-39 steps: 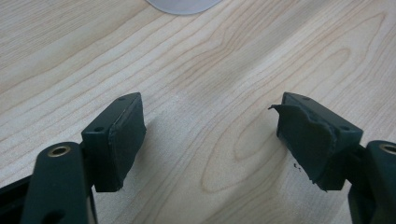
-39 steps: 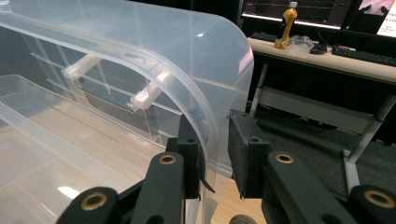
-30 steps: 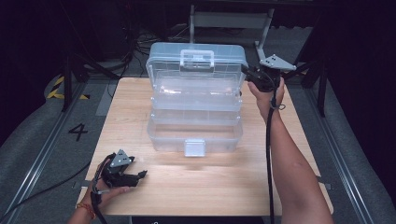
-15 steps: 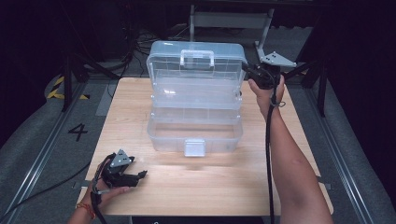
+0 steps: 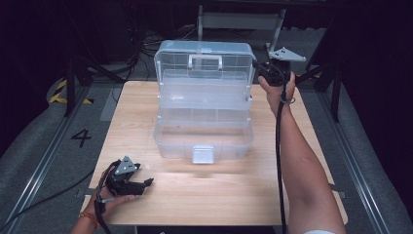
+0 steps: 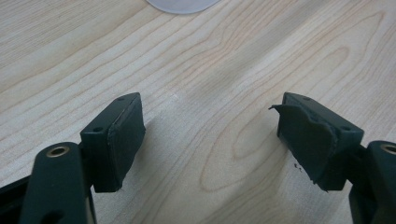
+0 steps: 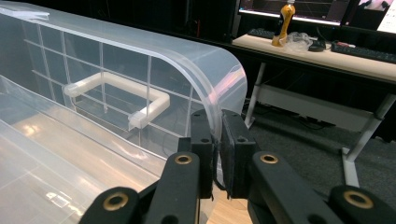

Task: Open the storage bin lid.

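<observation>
A clear plastic tiered toolbox (image 5: pixel 203 127) stands open on the wooden table (image 5: pixel 219 195), its trays stepped back and its grey latch (image 5: pixel 203 154) facing the front. The lid (image 5: pixel 204 58) stands upright at the back with its white handle (image 5: pixel 205 61) showing. My right gripper (image 5: pixel 260 68) is at the lid's right edge. In the right gripper view the gripper (image 7: pixel 215 128) is shut on the lid (image 7: pixel 140 60) at its curved rim, with the handle (image 7: pixel 116 88) to the left. My left gripper (image 5: pixel 145 184) rests at the table's front left, open (image 6: pixel 210 126) over bare wood (image 6: pixel 210 70).
A rounded corner of the toolbox (image 6: pixel 182 3) shows at the top of the left gripper view. Behind the table stand a desk (image 7: pixel 327 51) with a keyboard and a yellow bottle (image 7: pixel 285 16). Metal rails (image 5: pixel 44 161) and a floor mark "4" (image 5: pixel 81 137) flank the table.
My right gripper has shifted slightly left and back while holding the lid's edge, and the lid stands a little more upright. The left gripper has stayed put.
</observation>
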{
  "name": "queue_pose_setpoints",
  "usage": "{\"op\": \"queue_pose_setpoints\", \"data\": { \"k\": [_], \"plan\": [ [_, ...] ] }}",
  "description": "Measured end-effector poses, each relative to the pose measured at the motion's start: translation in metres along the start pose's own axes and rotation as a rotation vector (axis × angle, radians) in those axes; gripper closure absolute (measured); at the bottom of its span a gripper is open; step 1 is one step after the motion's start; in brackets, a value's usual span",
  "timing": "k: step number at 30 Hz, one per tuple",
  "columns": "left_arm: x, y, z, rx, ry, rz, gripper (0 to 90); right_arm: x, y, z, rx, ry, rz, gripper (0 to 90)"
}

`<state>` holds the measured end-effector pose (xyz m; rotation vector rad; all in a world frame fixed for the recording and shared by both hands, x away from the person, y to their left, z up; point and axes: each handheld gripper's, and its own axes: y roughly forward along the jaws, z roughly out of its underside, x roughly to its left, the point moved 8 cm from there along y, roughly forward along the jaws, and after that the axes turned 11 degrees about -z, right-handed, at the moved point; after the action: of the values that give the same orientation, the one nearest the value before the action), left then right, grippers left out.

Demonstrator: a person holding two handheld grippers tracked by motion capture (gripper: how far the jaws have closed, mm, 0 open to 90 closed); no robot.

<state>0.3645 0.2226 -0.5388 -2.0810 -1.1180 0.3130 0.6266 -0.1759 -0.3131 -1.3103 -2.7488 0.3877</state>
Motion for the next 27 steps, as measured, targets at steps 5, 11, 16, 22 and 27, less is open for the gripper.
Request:
{"op": "queue_pose_setpoints", "data": {
  "k": [5, 11, 16, 22, 27],
  "plan": [
    [0.000, 0.000, 0.000, -0.001, -0.005, 0.004, 23.6, -0.003, 0.004, -0.001, 0.001, 0.010, -0.001, 85.3],
    [0.000, 0.000, 0.000, -0.001, -0.003, 0.005, 23.6, -0.006, 0.007, -0.001, 0.013, 0.000, 0.003, 85.2],
    [0.000, 0.000, 0.000, -0.001, -0.003, 0.005, 23.6, -0.009, 0.012, -0.001, 0.020, 0.008, 0.000, 85.0],
    [0.000, 0.000, 0.000, -0.001, -0.003, 0.005, 23.6, -0.012, 0.015, -0.002, 0.025, 0.008, 0.000, 84.8],
    [0.000, 0.000, 0.000, -0.001, -0.002, 0.005, 23.6, -0.014, 0.018, -0.001, 0.029, 0.004, 0.006, 84.7]
  ]
}}
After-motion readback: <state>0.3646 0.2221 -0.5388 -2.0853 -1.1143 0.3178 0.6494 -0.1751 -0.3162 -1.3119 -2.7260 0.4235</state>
